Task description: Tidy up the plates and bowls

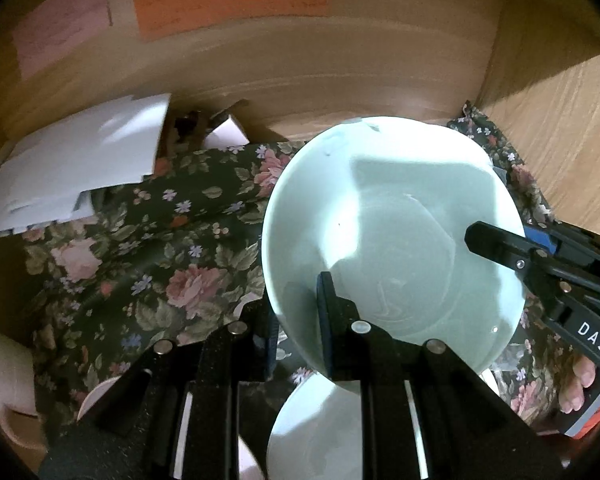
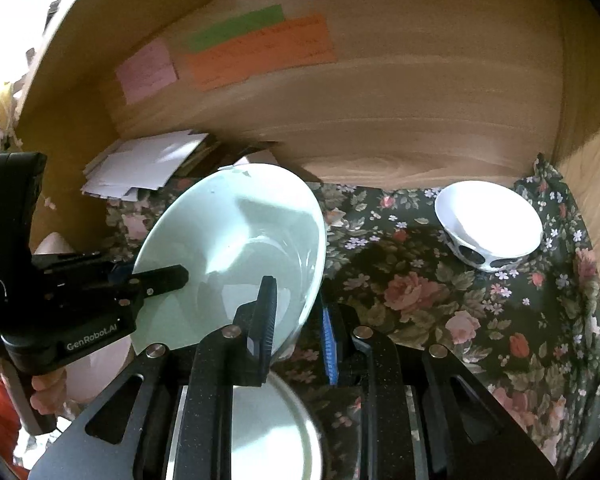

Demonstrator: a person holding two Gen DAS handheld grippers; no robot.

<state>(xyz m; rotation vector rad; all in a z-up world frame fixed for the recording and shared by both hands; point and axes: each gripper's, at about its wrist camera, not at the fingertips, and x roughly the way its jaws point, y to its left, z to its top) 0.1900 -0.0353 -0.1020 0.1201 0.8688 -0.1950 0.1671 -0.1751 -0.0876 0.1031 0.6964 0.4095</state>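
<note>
A large pale green bowl is held tilted above the floral cloth by both grippers. My left gripper is shut on its left rim; it shows at the left of the right wrist view. My right gripper is shut on the opposite rim and shows at the right of the left wrist view. A pale plate lies directly below the bowl. A small white bowl with dark spots stands on the cloth at the far right.
A dark floral cloth covers the shelf floor. Wooden walls close the back and right side. White papers are piled at the back left. A pinkish cup sits at the left edge.
</note>
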